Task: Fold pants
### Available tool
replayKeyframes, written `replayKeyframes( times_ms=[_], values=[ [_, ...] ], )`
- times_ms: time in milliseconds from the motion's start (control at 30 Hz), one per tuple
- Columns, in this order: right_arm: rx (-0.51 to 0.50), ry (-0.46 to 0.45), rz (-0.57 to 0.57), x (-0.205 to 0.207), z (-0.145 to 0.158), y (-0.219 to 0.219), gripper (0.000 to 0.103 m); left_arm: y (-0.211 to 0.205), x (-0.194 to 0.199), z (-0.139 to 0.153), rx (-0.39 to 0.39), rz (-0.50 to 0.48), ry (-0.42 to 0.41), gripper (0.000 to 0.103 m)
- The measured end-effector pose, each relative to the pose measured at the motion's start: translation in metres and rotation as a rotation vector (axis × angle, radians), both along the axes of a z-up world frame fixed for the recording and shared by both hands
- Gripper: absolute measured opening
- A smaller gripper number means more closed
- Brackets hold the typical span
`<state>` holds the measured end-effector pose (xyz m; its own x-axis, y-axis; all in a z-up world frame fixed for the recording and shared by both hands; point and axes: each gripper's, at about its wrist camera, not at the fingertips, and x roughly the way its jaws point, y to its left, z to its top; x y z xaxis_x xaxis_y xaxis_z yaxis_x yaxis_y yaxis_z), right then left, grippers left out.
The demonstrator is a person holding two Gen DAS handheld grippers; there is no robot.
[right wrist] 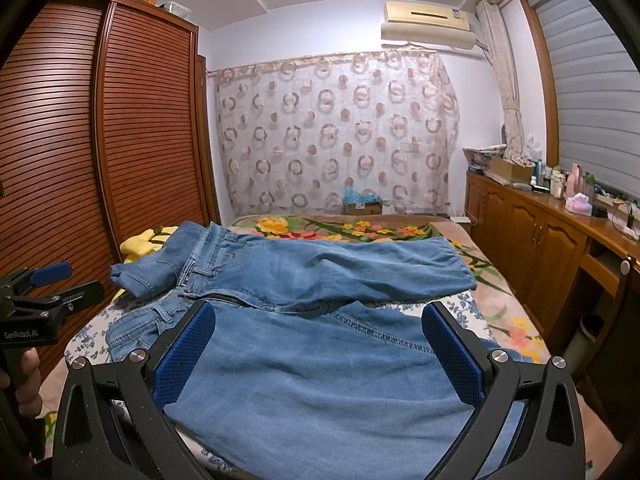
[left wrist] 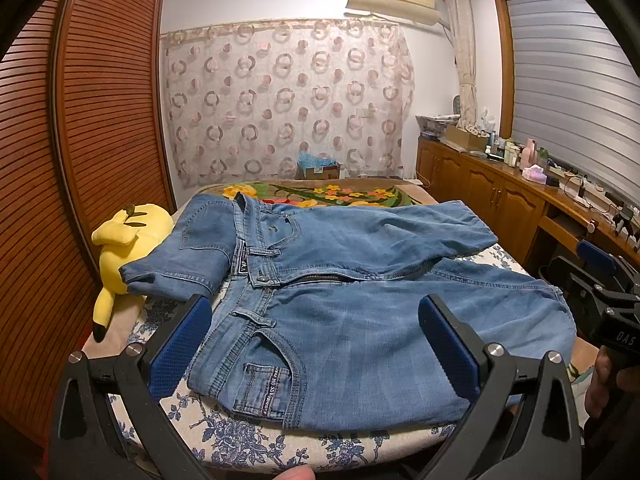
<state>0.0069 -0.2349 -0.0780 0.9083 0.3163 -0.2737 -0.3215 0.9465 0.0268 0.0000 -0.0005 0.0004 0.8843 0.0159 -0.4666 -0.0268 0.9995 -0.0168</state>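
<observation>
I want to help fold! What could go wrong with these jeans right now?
The blue denim jeans lie crumpled, one leg bunched at the waist, so creases might get folded in. The yellow plush toy beside them could get dragged. Both the left tool and right tool are open, holding nothing.

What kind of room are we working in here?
Most likely a home bedroom: the jeans lie on a bed with floral covers, a louvered wardrobe stands alongside, and a plush toy sits at the bed's edge.
</observation>
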Motion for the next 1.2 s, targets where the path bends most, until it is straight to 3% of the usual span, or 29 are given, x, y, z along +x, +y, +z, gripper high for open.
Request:
replayKeyframes(
  times_ms=[1200],
  values=[
    [0.013,0.004,-0.001,-0.0005,0.0004,0.0000,0.103,0.0010,0.0026,0.0014,0.007,-0.002,-0.007,0.103]
  ],
)
